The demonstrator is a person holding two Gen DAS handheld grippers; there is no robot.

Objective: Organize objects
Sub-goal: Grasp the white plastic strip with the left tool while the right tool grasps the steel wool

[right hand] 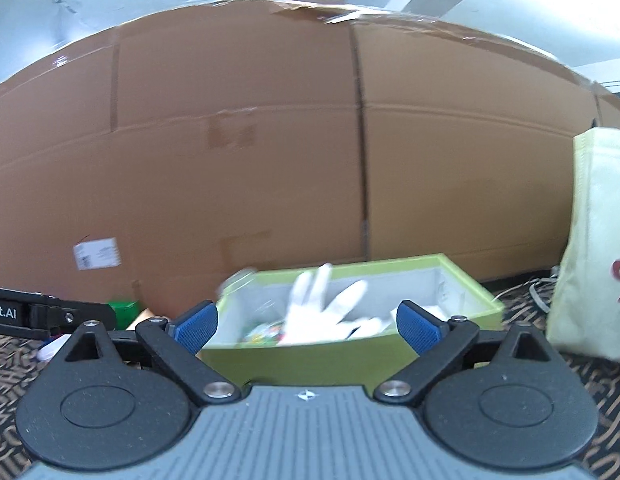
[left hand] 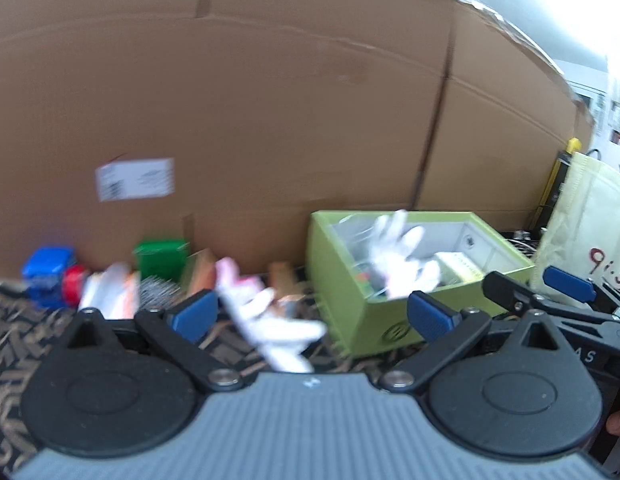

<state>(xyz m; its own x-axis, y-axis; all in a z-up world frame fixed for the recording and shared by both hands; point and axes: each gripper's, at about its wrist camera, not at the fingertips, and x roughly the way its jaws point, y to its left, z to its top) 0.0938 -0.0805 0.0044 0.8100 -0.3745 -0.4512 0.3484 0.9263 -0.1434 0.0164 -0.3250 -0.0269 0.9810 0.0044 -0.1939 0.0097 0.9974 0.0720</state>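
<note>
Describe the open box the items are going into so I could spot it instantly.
Start at the huge cardboard box across the back. On the patterned surface before it sits the lime-green box, open-topped with a pale grey lining. Unlike the small green container further left, it holds a white glove.

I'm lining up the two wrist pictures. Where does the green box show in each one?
Left wrist view: the green box sits right of centre, beyond the right jaw, with a white glove sticking out of it.
Right wrist view: the green box lies dead centre, between the open jaws, the white glove inside.
Shared landmark: the big cardboard box behind it.
</note>
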